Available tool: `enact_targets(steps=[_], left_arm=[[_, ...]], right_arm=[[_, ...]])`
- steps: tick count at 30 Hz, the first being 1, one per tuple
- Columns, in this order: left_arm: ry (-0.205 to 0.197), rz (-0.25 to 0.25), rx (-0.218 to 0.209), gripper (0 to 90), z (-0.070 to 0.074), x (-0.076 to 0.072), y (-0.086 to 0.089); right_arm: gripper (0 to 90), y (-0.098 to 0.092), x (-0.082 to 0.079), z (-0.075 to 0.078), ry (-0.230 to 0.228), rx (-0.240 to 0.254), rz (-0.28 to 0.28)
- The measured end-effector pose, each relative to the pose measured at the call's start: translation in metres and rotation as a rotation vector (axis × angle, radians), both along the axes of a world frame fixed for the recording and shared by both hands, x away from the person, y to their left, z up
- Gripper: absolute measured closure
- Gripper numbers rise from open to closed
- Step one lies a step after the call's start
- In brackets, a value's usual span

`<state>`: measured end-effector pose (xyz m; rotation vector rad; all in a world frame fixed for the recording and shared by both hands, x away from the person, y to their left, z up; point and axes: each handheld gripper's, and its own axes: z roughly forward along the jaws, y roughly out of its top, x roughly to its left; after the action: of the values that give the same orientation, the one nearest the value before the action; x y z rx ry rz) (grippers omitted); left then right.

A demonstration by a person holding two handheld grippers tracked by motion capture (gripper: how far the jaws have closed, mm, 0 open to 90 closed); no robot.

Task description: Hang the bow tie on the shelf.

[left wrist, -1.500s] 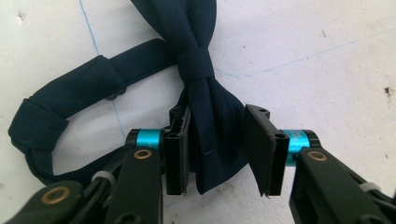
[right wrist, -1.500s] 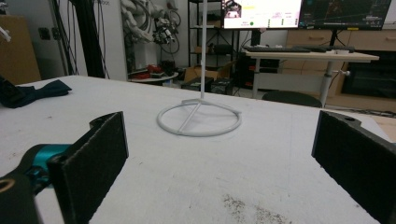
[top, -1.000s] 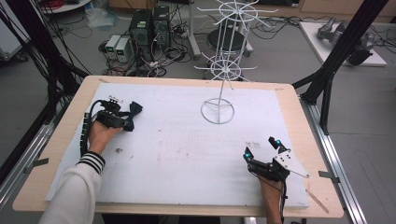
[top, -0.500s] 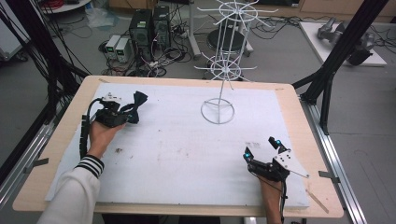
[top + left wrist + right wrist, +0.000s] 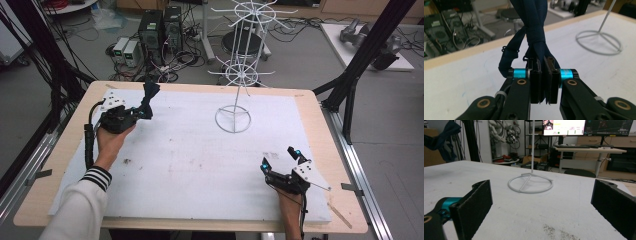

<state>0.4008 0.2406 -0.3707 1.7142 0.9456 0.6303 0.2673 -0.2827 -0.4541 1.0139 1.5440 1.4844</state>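
- Left gripper [image 5: 142, 107]: at the far left of the table, held in the person's left hand [image 5: 112, 137]. Jaws are clamped on a dark blue strap [image 5: 534, 32]; in the left gripper view the folded fabric is pinched between the two pads and rises out of the top of the frame.
- In the high view the dark blue strap stands up from the jaws, clear of the table surface, near the far left edge.
- Right gripper [image 5: 280, 161]: at the near right of the table, resting low on the surface, held by the person's right hand [image 5: 289, 197]. Jaws stand wide apart with nothing between them; the right gripper view shows both black pads [image 5: 475, 205] with bare table between.
- White sheet [image 5: 200, 160]: covers most of the wooden table [image 5: 50, 170]; faint dark smudges on it.
- White wire rack [image 5: 240, 75]: upright at far centre, its ring base on the sheet, well apart from both grippers.
- Floor beyond the far edge: computer towers [image 5: 160, 25] and cables.
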Motion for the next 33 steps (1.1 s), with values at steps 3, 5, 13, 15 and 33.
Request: enact_targets(steps=[3, 5, 13, 15, 33], left_arm=[[-0.028, -0.007, -0.026, 84.6, 0.003, -0.001, -0.001], [-0.047, -0.015, -0.033, 84.6, 0.006, -0.002, -0.002], [-0.106, -0.057, -0.078, 84.6, 0.024, 0.000, -0.016], [-0.118, -0.063, -0.075, 84.6, 0.028, 0.002, -0.021], [-0.120, -0.146, -0.063, 84.9, 0.051, 0.017, -0.059]], right_arm=[[2.6, 0.000, 0.000, 0.000, 0.005, 0.003, 0.002], [2.6, 0.000, 0.000, 0.000, 0.005, 0.003, 0.002], [2.6, 0.000, 0.000, 0.000, 0.002, 0.001, 0.000], [2.6, 0.000, 0.000, 0.000, 0.004, 0.000, 0.001], [2.6, 0.000, 0.000, 0.000, 0.005, 0.004, 0.000]])
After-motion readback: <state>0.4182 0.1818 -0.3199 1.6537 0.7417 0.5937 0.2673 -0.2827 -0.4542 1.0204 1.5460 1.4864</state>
